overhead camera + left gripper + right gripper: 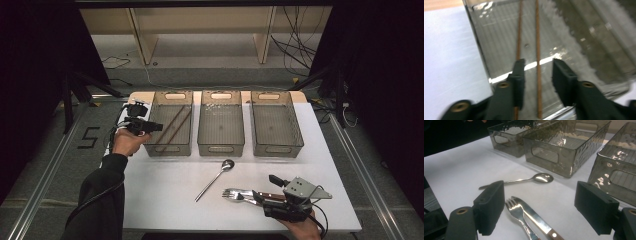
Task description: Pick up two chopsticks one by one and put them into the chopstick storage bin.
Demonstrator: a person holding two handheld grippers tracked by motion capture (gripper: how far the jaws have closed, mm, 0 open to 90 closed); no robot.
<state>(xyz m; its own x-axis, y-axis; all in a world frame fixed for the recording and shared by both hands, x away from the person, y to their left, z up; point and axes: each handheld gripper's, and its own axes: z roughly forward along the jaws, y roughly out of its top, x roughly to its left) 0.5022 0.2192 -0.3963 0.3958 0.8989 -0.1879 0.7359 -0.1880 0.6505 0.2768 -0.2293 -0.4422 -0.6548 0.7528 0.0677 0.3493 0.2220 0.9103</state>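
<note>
Smoky grey rippled bins (220,127), brown chopsticks (538,50), silver spoon (215,177) & fork (517,213), brown-handled knife (541,225), white tabletop (165,195), black grippers.

Dim surroundings, brightly lit table (165,195); left gripper view blurred, perhaps by motion.

Left gripper view blurring throughout, chopsticks (538,75) running past its top edge, fork (517,213) and knife (537,221) handles being cut off by the right gripper view's bottom edge.

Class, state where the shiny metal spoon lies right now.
In the high view the shiny metal spoon lies on the white table, before the middle clear bin, left of the fork.
</note>
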